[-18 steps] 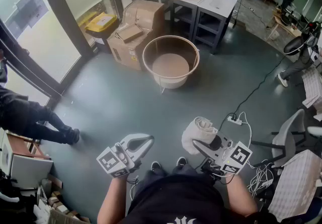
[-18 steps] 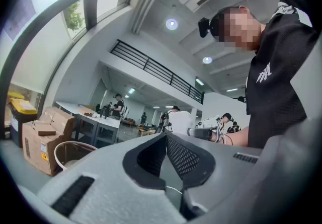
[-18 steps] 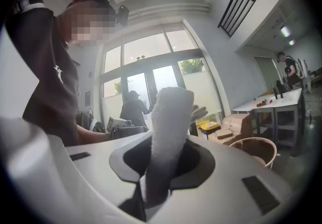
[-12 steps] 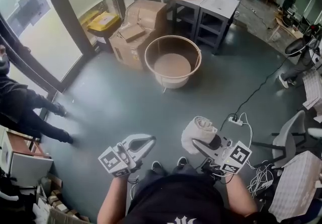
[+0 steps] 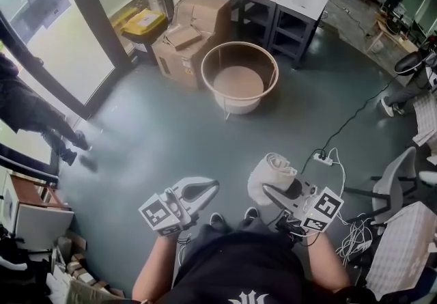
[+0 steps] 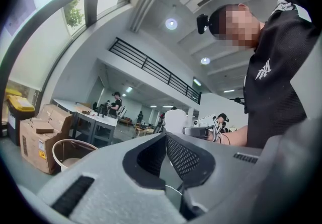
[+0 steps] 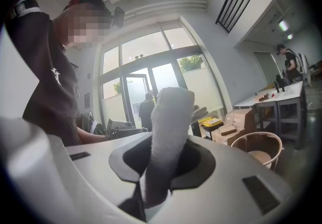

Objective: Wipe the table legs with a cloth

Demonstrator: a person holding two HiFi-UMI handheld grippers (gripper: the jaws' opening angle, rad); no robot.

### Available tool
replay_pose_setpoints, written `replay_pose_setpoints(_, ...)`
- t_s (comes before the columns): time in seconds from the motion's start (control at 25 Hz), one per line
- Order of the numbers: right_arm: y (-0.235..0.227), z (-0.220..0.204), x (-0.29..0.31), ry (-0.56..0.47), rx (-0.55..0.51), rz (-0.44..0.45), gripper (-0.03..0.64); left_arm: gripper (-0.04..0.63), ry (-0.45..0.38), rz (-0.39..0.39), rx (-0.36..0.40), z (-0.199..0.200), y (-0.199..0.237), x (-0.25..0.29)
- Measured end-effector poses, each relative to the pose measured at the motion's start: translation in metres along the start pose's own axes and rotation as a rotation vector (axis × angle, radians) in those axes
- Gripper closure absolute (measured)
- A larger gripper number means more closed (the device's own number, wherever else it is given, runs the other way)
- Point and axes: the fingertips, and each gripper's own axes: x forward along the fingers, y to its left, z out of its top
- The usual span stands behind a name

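Over the grey-green floor (image 5: 157, 132), well short of the tables, the person held both tools close to the body. The right gripper (image 5: 270, 192) was clenched on a rolled white terry cloth (image 5: 273, 171), pinched at its lower end, with most of the roll standing loose above the jaws. The left gripper (image 5: 208, 186) was closed on nothing. The white-topped table (image 5: 304, 3) and its dark metal legs (image 5: 272, 28) stood at the floor's far edge, well apart from the cloth, so wiping had not begun.

Several things looked likely to spoil the approach. A white power strip (image 5: 321, 158) and its trailing black cable (image 5: 355, 115) lay on the floor just ahead to the right, and a foot could catch them. A round wooden-rimmed basket (image 5: 239, 77) sat between the person and the legs, beside brown cardboard boxes (image 5: 194, 26), narrowing the way. With so shallow a hold, dragging the cloth along a leg might pull it free
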Motion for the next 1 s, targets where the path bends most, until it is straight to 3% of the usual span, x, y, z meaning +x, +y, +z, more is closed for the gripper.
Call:
replay_pose_setpoints(0.52, 0.017, -0.008, 0.046, 0.043, -0.006, -0.071, 0.525, 0.588, -0.044, 0.037, 0.016, 0.014, 0.026, -0.076)
replay_pose_setpoints(0.76, 0.014, -0.001, 0.06, 0.043, -0.02, -0.149, 0.525, 0.588, -0.08, 0.101, -0.04, 0.001, 0.057, -0.118)
replay_pose_setpoints(1.0, -0.008, 0.002, 0.055, 0.051, -0.011, -0.178, 0.525, 0.588, -0.092, 0.112, -0.052, -0.003, 0.079, -0.117)
